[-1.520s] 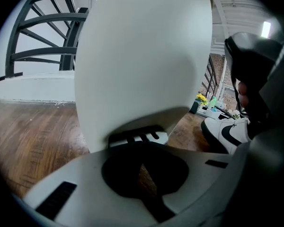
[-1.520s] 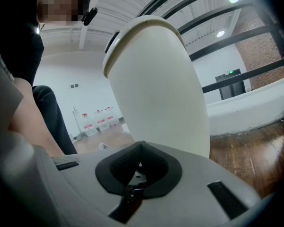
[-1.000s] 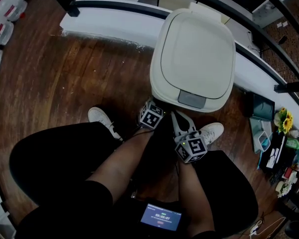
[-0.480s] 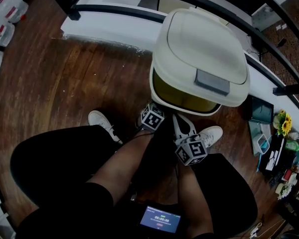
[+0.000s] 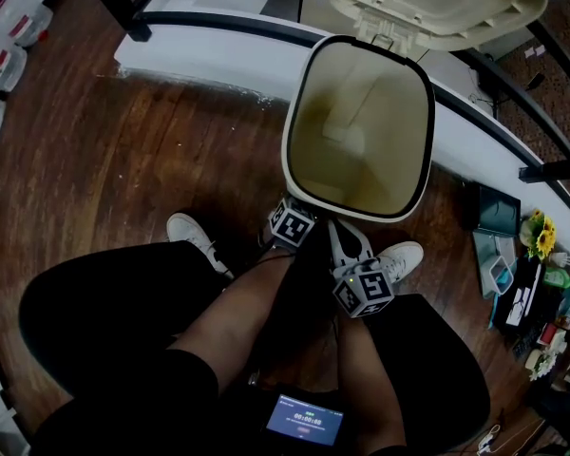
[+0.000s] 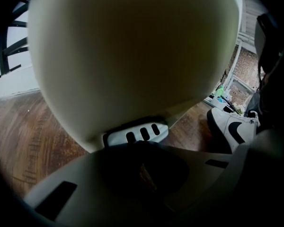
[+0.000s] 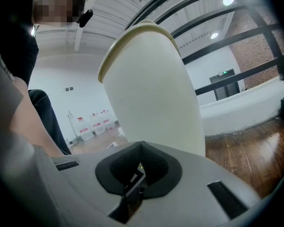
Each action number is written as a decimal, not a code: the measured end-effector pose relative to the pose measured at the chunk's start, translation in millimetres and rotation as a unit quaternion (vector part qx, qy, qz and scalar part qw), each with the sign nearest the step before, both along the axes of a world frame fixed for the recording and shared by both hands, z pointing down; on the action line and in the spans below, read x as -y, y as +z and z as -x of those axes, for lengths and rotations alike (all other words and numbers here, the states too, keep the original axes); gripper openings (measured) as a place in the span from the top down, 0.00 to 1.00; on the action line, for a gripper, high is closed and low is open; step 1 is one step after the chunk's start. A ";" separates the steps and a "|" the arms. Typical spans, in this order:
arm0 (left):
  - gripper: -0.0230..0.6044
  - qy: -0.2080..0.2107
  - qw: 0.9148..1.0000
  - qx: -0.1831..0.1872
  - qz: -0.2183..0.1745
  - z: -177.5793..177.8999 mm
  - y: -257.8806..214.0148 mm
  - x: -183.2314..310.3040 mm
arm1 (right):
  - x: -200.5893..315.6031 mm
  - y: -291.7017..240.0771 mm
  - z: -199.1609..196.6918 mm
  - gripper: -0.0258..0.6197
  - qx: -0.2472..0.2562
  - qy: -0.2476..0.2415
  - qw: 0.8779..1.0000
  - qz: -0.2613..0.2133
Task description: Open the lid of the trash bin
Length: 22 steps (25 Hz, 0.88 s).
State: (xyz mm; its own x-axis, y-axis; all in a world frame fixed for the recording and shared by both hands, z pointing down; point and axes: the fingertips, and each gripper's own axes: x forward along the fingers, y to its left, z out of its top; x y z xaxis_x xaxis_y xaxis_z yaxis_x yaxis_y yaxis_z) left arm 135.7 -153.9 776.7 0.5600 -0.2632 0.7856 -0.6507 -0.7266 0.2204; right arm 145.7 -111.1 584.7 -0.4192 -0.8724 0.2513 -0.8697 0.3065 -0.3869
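The cream trash bin (image 5: 359, 131) stands open on the wood floor, and its inside looks bare. Its lid (image 5: 437, 3) is swung up and back past the far rim. In the left gripper view the bin's rounded body (image 6: 132, 56) fills the frame, with a grey slotted foot pedal (image 6: 136, 134) at its base. My left gripper (image 6: 143, 148) is shut, its tips right at the pedal's near edge. My right gripper (image 7: 140, 148) is shut on nothing, low beside the bin's wall (image 7: 151, 89). Both marker cubes, left (image 5: 290, 223) and right (image 5: 364, 289), sit just in front of the bin.
A person's white shoes (image 5: 192, 228) (image 5: 405, 252) rest on the floor either side of the grippers. A white ledge (image 5: 209, 46) with black railing runs behind the bin. Small clutter with yellow flowers (image 5: 541, 231) lies at the right. A lit screen (image 5: 306, 419) is at the bottom.
The lid has swung from shut, through half raised, to fully open and tipped back. Both grippers have stayed almost still by the bin's base.
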 end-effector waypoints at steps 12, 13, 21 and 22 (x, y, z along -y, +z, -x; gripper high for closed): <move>0.91 -0.010 1.000 -0.012 0.006 -0.6 -1.2 -1.6 | -0.9 2.4 -3.1 0.93 0.002 0.004 1.000 0.003; 0.91 -0.010 1.000 -0.012 0.006 -0.3 -1.1 -2.1 | -1.4 2.3 -2.6 0.93 0.002 0.004 1.000 0.002; 0.91 -0.032 0.999 -0.033 0.029 1.5 2.4 -1.8 | -1.9 1.9 -5.4 0.93 0.003 0.009 1.000 0.006; 0.91 -0.033 0.998 -0.033 0.031 1.4 2.6 -2.7 | -2.3 1.9 -5.2 0.93 0.003 0.009 1.000 0.006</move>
State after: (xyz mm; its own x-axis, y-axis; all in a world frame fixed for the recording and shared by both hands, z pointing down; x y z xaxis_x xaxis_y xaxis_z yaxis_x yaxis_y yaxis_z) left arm 134.3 -151.2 779.3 0.5946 -0.2528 0.7632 -0.6789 -0.6665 0.3081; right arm 150.9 -108.8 586.6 -0.4057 -0.8763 0.2596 -0.8725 0.2867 -0.3958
